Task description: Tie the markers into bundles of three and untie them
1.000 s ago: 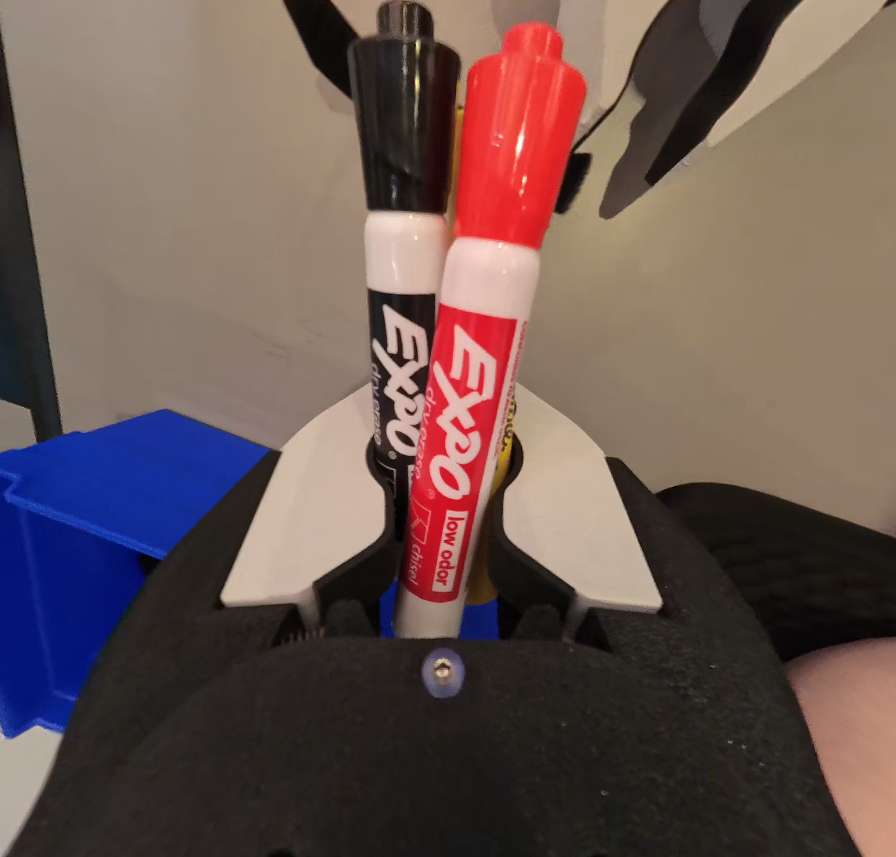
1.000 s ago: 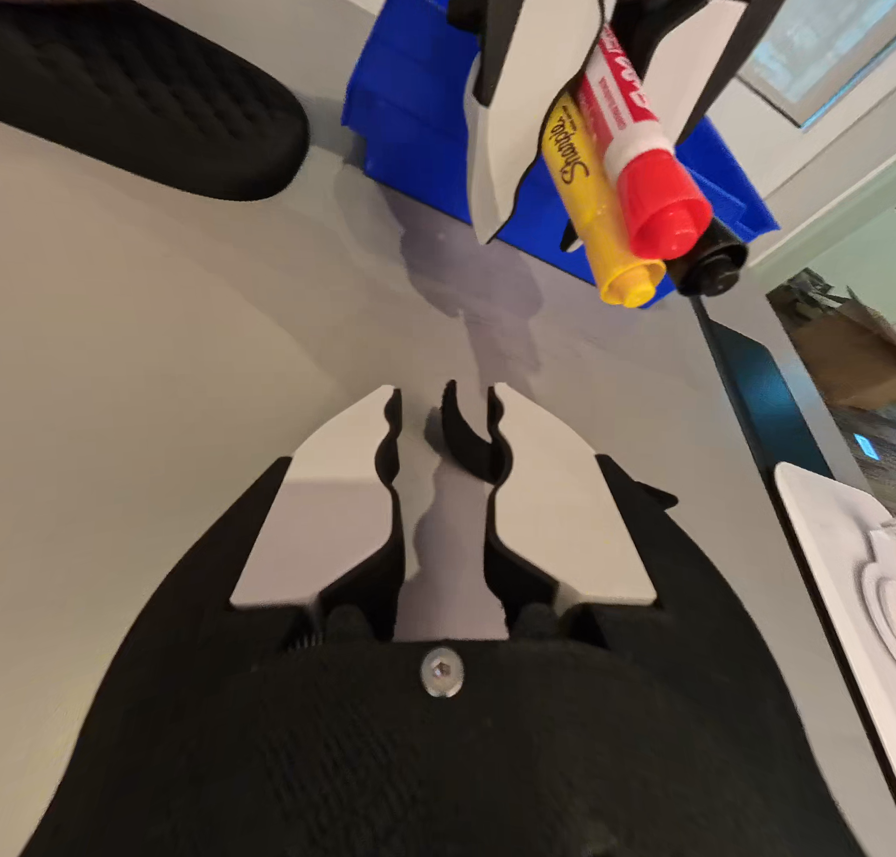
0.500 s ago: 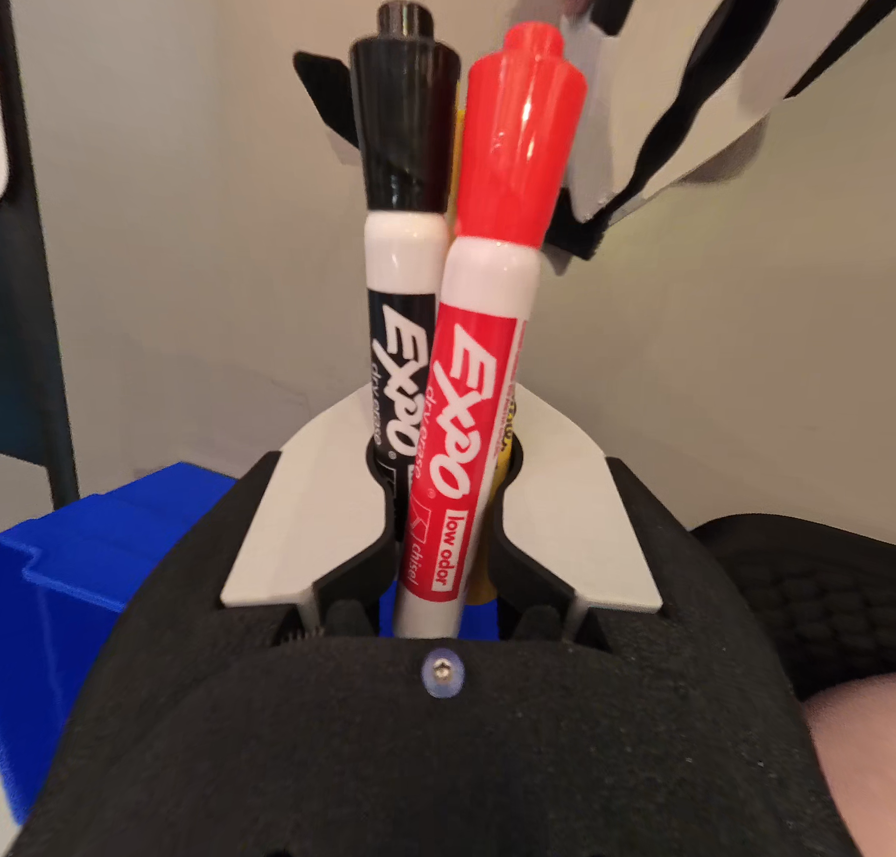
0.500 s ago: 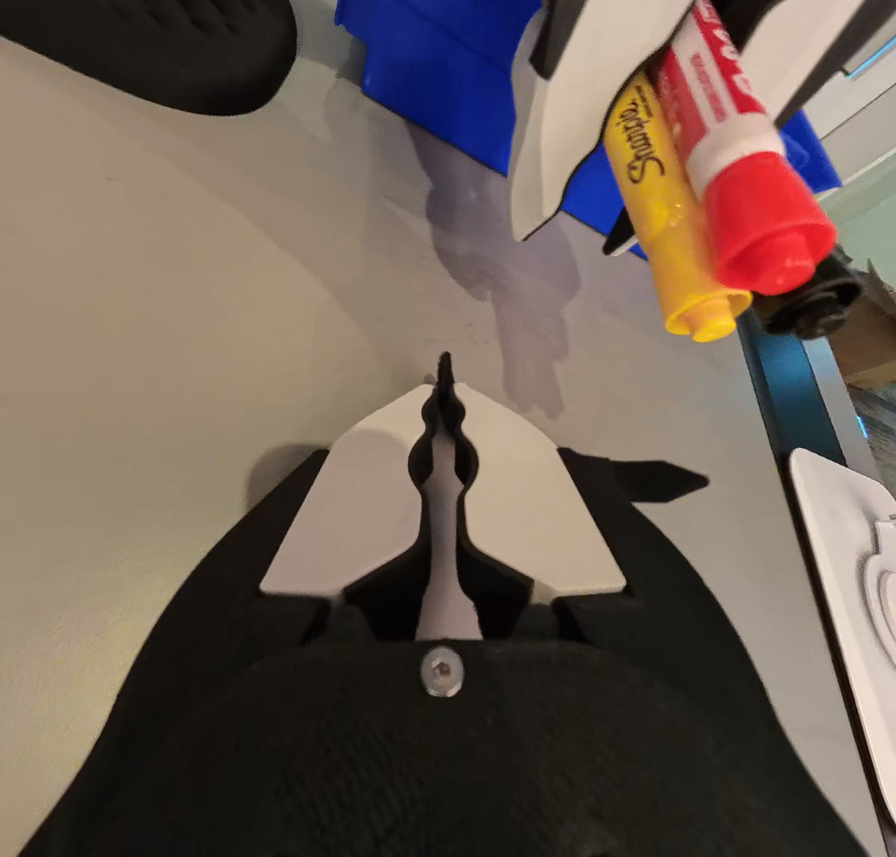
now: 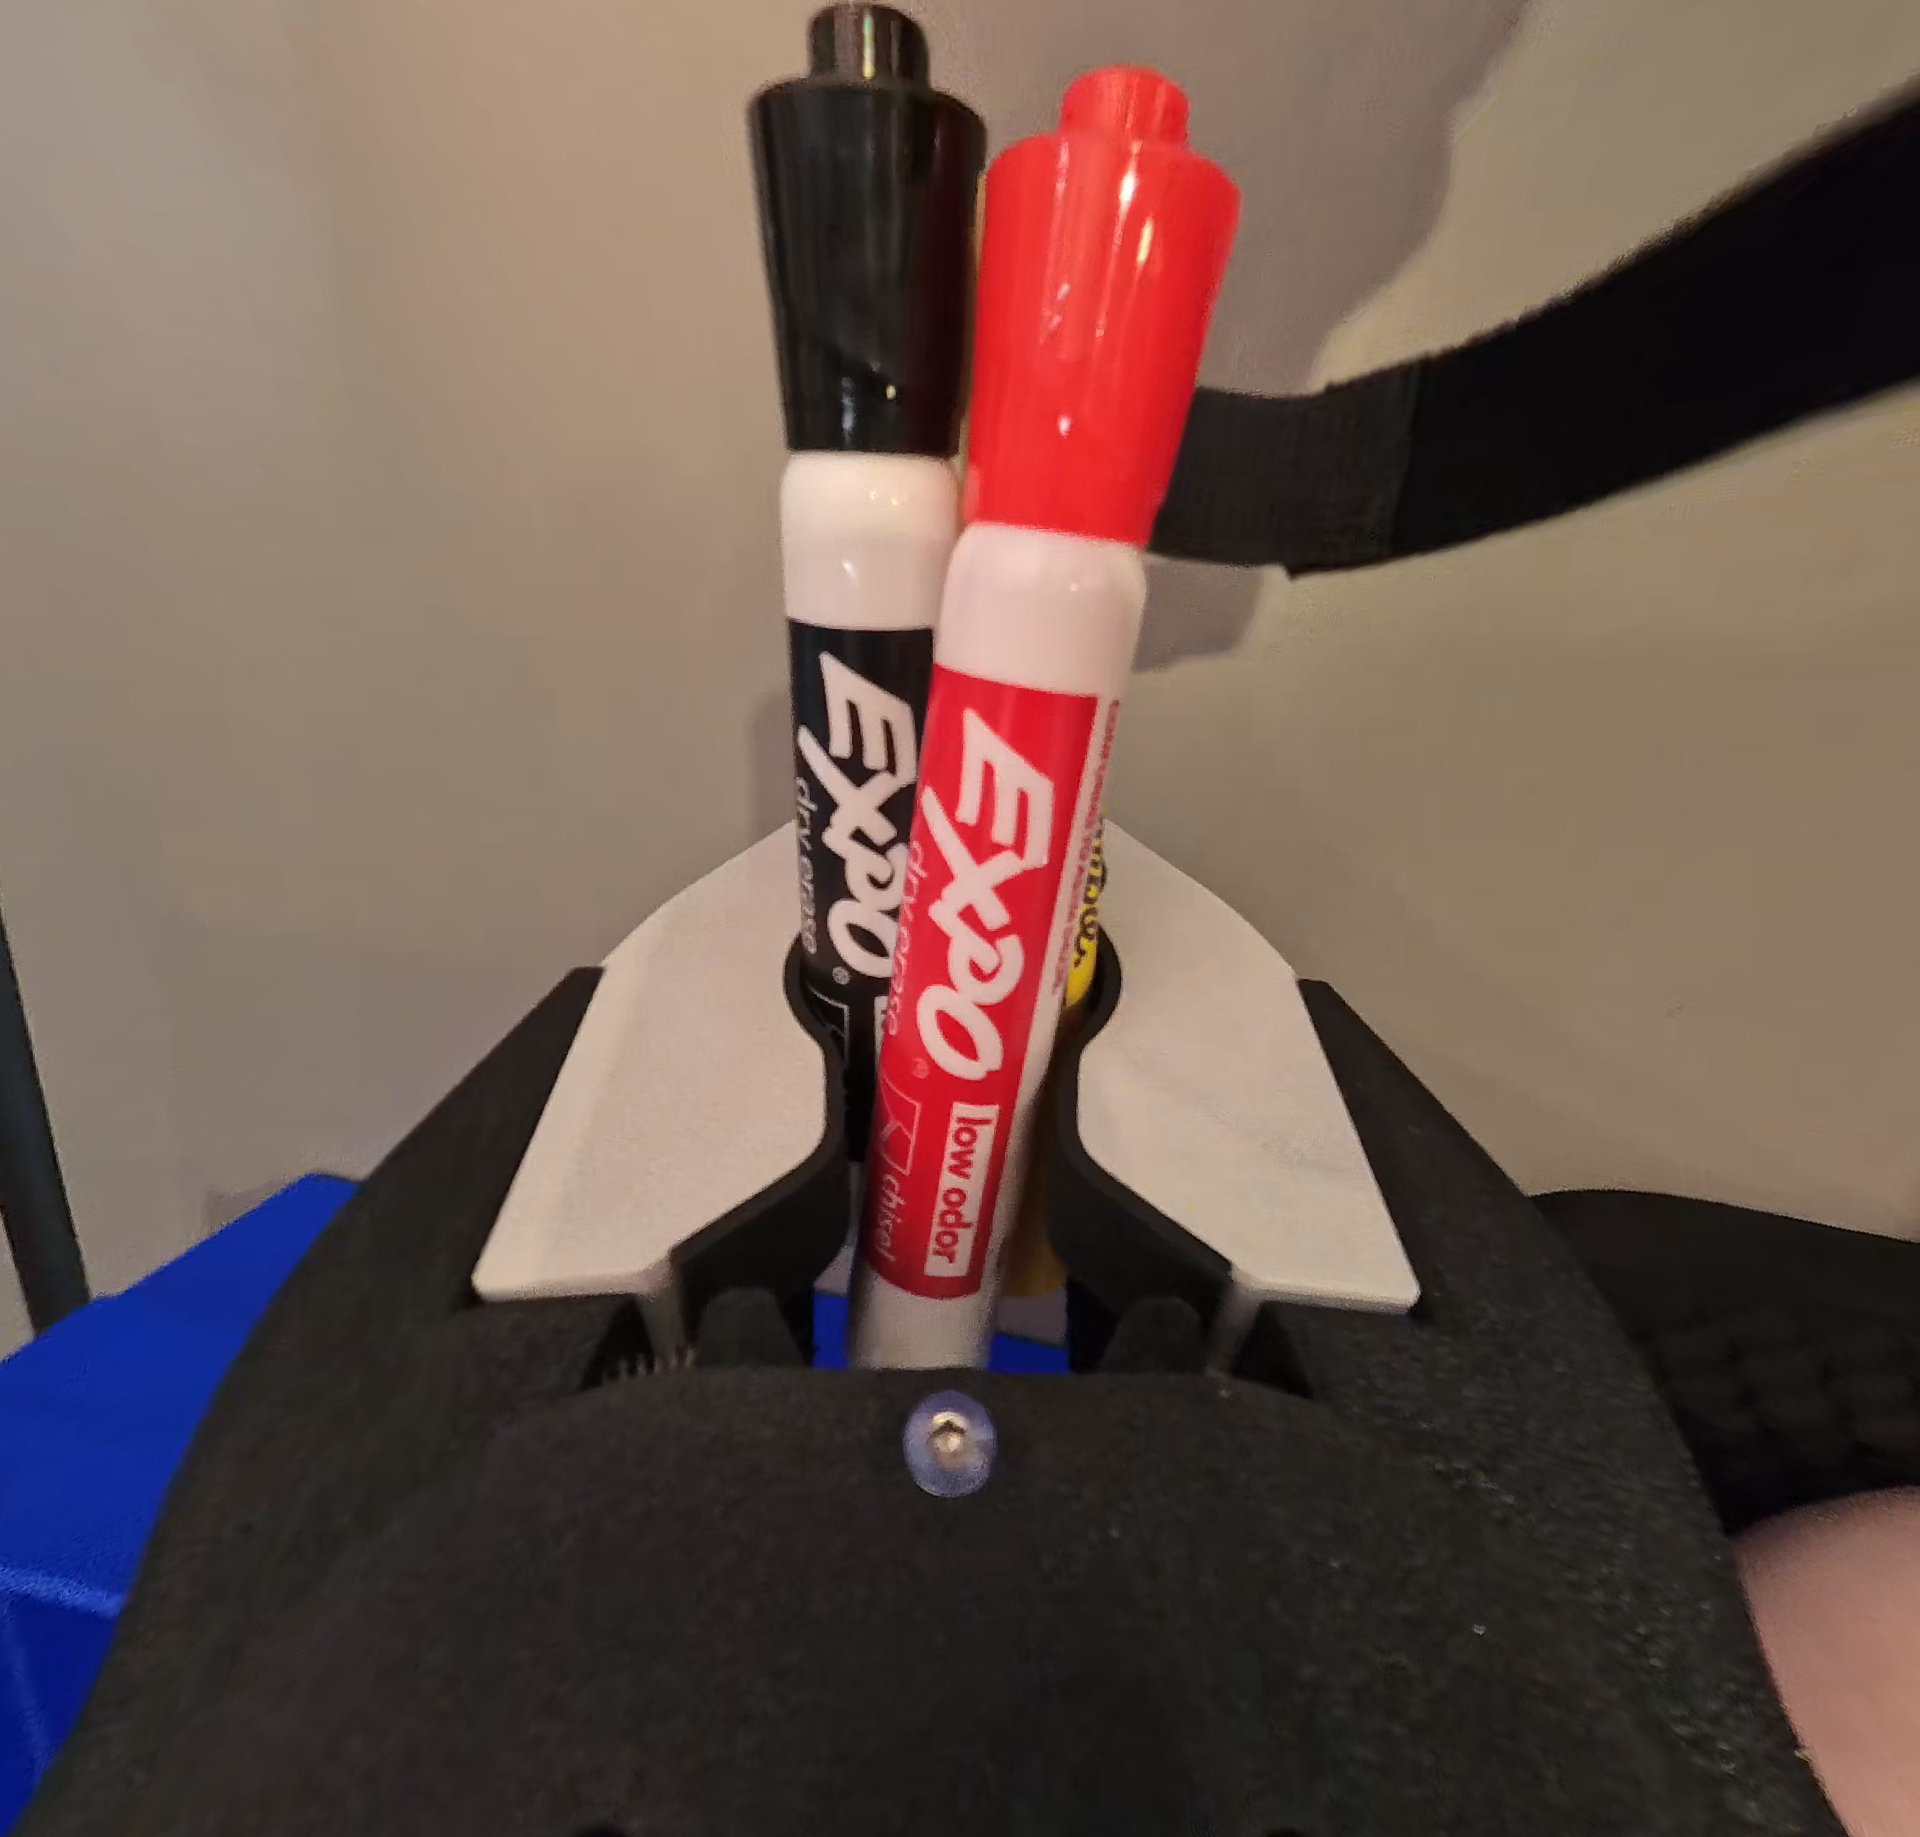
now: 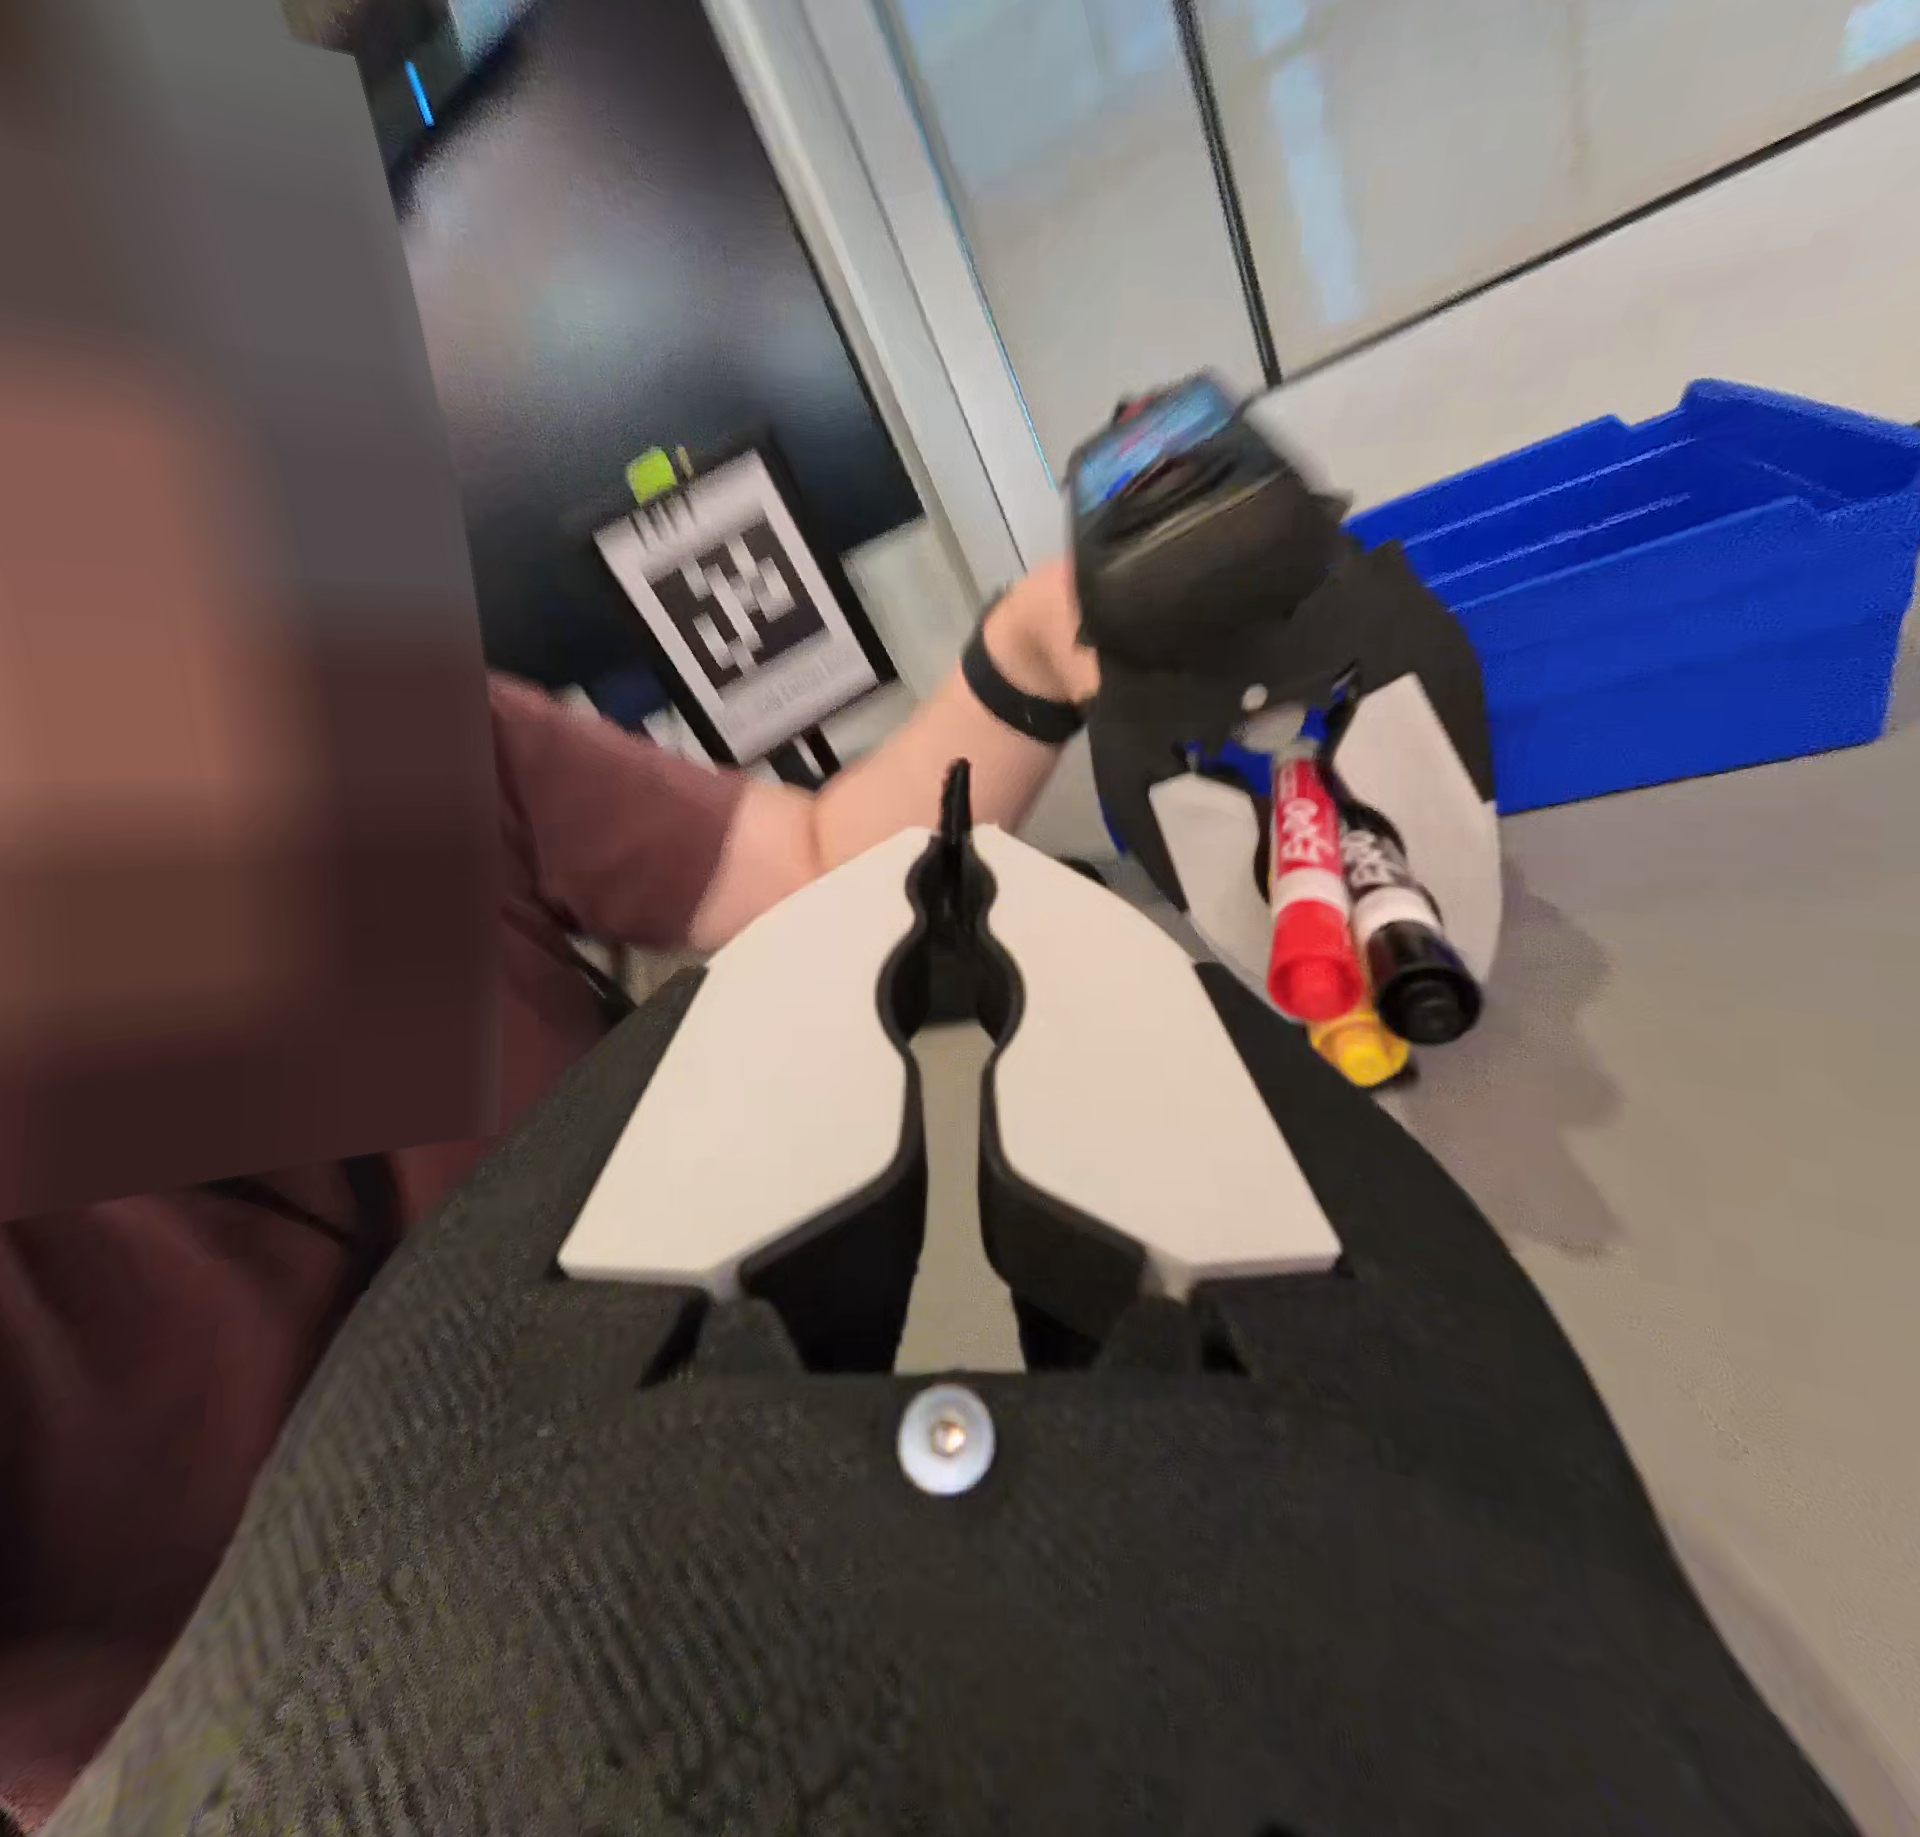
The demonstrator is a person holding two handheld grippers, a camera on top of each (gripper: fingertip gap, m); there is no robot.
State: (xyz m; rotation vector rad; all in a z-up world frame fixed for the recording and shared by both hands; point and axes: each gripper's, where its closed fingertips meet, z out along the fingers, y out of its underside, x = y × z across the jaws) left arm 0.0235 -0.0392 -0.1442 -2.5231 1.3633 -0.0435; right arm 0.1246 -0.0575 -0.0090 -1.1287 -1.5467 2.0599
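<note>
My left gripper (image 5: 951, 966) is shut on three markers that stick out forward: a black marker (image 5: 868, 437), a red marker (image 5: 1081, 499), and a yellow marker (image 5: 1086, 930) mostly hidden behind them. A black strap (image 5: 1455, 457) runs from behind the red cap off to the upper right. My right gripper (image 6: 956, 842) is shut on the strap's end (image 6: 954, 800), which pokes out past the tips. In the right wrist view the left gripper (image 6: 1340, 852) holds the red marker (image 6: 1309, 914), black marker (image 6: 1403, 946) and yellow marker (image 6: 1356, 1055) just above the grey table.
A blue bin (image 6: 1683, 592) stands on the grey table (image 6: 1714, 1112) behind the left gripper; it also shows in the left wrist view (image 5: 114, 1372). A black padded rest (image 5: 1766, 1351) lies at right. A person's arm (image 6: 883, 779) reaches across. A stand with a black-and-white marker card (image 6: 743, 603) is behind. Tip to tip, the grippers are about 15 cm apart.
My right gripper closed on the strap's end, lifted off the table and swung away, pulling the strap out to the right. The left gripper kept holding the three markers.
</note>
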